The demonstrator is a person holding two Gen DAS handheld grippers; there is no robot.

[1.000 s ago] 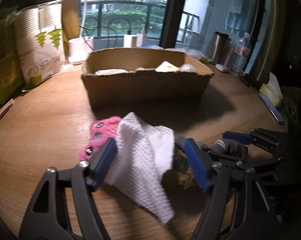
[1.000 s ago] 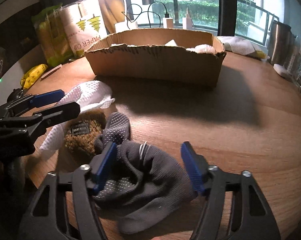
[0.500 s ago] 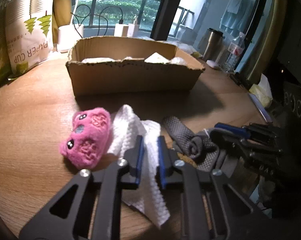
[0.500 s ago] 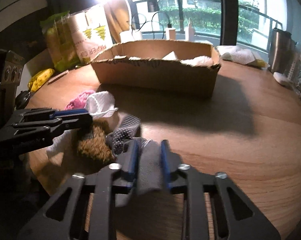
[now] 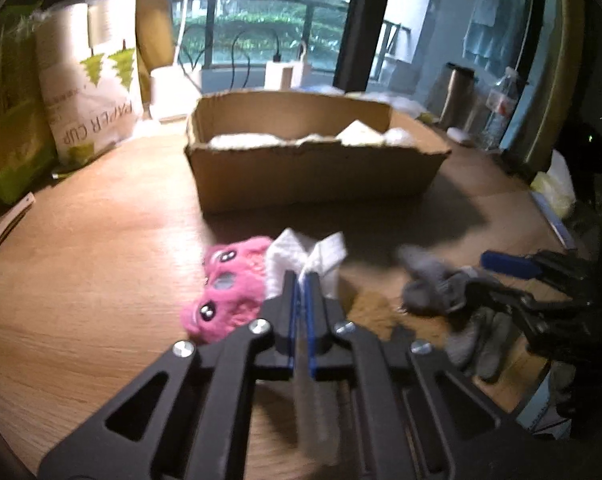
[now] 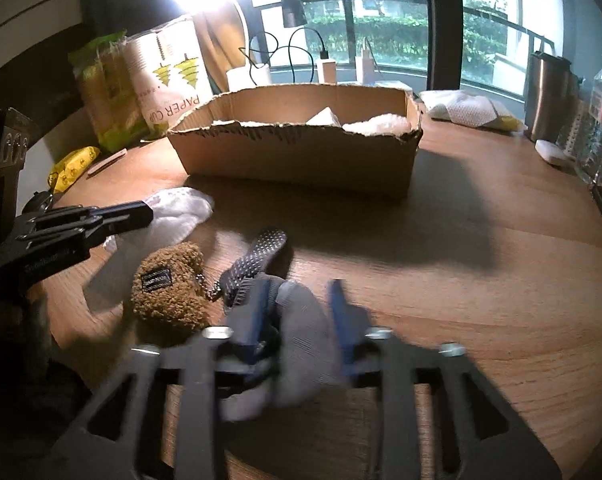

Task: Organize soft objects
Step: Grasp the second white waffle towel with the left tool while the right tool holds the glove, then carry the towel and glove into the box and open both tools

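My left gripper is shut on a white cloth and holds it above the table. It also shows in the right wrist view. A pink plush lies just left of it. My right gripper has its jaws partly apart, with a grey sock between them. The sock's dotted end trails forward. A brown fuzzy plush with a label lies left of it. The cardboard box stands behind and holds white soft items.
A paper cup pack and green bags stand at the far left. A steel tumbler and bottles stand at the right. Chargers and cables sit behind the box. The round table's edge is close.
My left gripper has closed fully on the white cloth and lifted it. My right gripper had closed on the grey sock, and its jaws now stand wider apart around it.
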